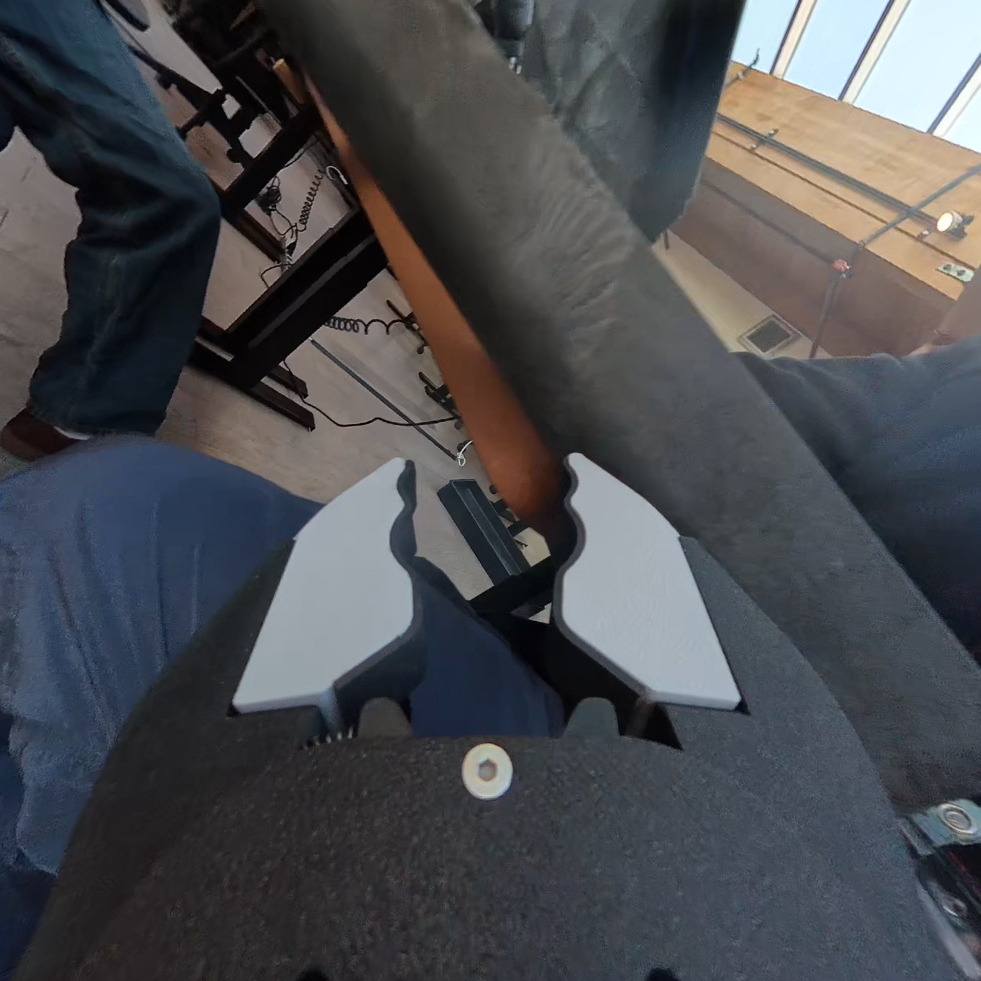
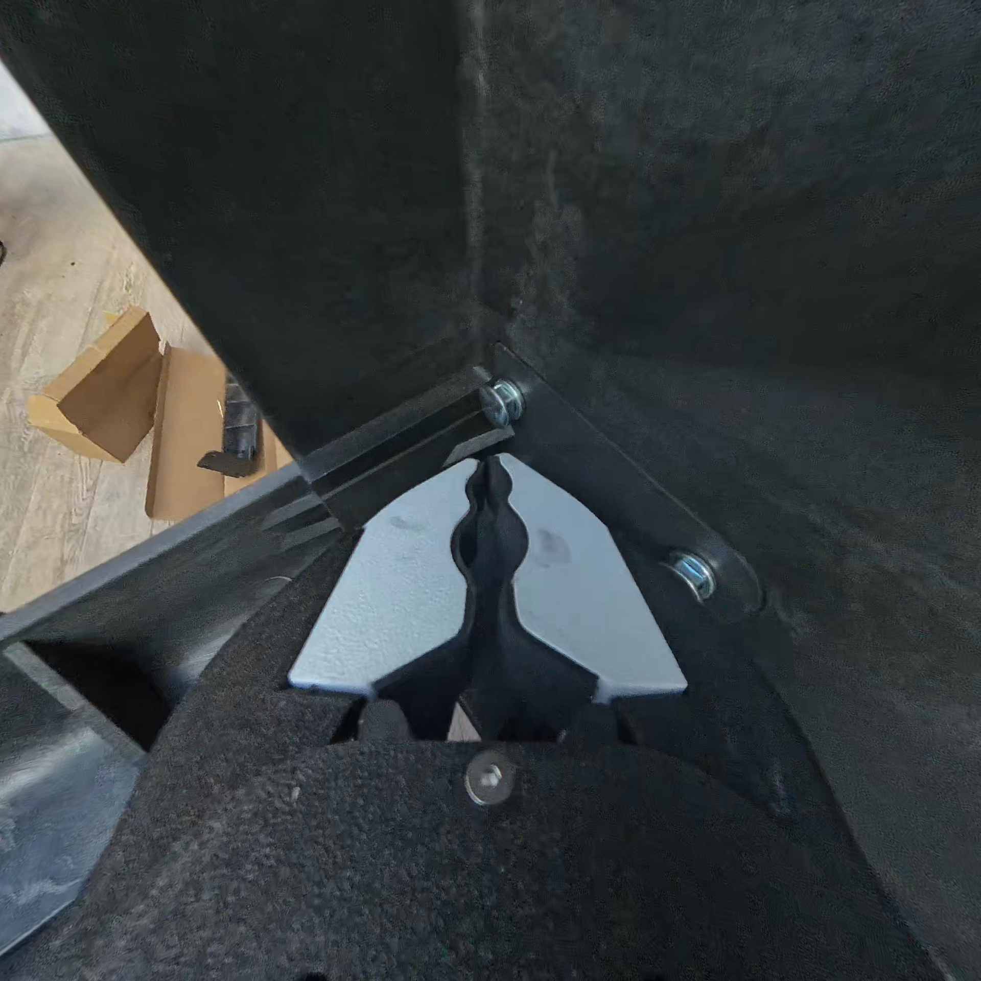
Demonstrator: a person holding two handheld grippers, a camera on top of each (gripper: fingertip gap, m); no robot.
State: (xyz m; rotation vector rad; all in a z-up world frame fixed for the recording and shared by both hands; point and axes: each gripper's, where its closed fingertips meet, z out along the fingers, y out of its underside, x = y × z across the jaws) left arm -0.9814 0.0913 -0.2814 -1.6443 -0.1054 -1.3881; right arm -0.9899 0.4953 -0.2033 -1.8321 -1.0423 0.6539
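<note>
In the left wrist view my left gripper is open, with nothing pressed between its white fingers. It points at the orange-brown edge of a board covered in black felt, which runs close by the right fingertip. A black square tube lies beyond the gap. In the right wrist view my right gripper is shut, its tips meeting just under a black rail and a black metal bracket with two bolts. I see nothing held between them.
A blue trouser leg lies left of the left gripper. Another person's jeans and dark table frames stand on the floor with cables. Black felt panels close in the right gripper. An open cardboard box lies on the floor. Tip to tip, the grippers are about 40 cm apart. The black metal bracket lies some 4 cm from my right tips, 45 cm from my left tips.
</note>
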